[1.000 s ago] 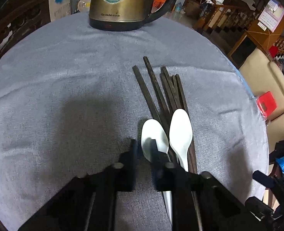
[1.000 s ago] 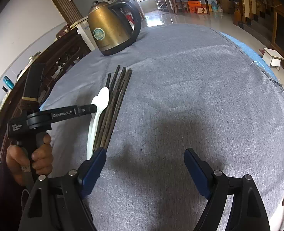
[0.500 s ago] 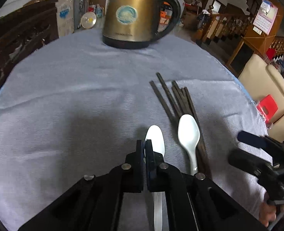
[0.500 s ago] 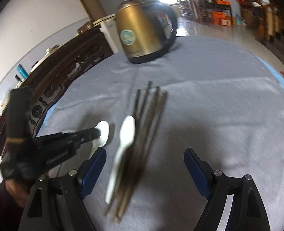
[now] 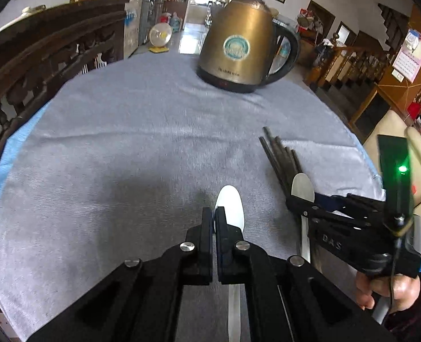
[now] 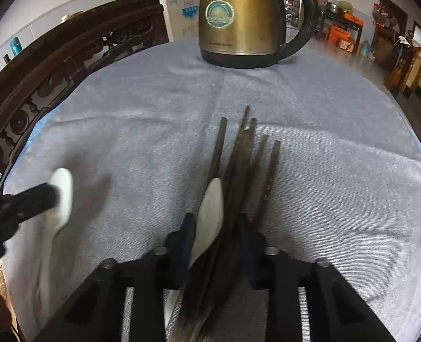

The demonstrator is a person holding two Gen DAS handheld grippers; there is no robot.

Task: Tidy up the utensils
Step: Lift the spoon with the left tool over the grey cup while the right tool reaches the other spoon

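My left gripper (image 5: 214, 216) is shut on a white spoon (image 5: 230, 208), whose bowl sticks out ahead of the fingers just above the grey cloth. It also shows at the left of the right wrist view (image 6: 60, 196). My right gripper (image 6: 216, 228) has its jaws part closed around a second white spoon (image 6: 210, 213) and a bundle of several dark chopsticks (image 6: 246, 154); whether they grip is unclear. In the left wrist view that spoon (image 5: 302, 183) and the chopsticks (image 5: 279, 154) lie at the right, under the right gripper.
A brass electric kettle (image 5: 239, 45) stands at the far side of the round table under a grey cloth (image 5: 125, 148). Dark carved wooden chairs (image 6: 39, 79) line the left edge. A cream sofa (image 5: 396, 131) is off to the right.
My left gripper closed on the white spoon and carried it left, away from the pile. My right gripper swung left over the other spoon and the chopsticks and narrowed around them.
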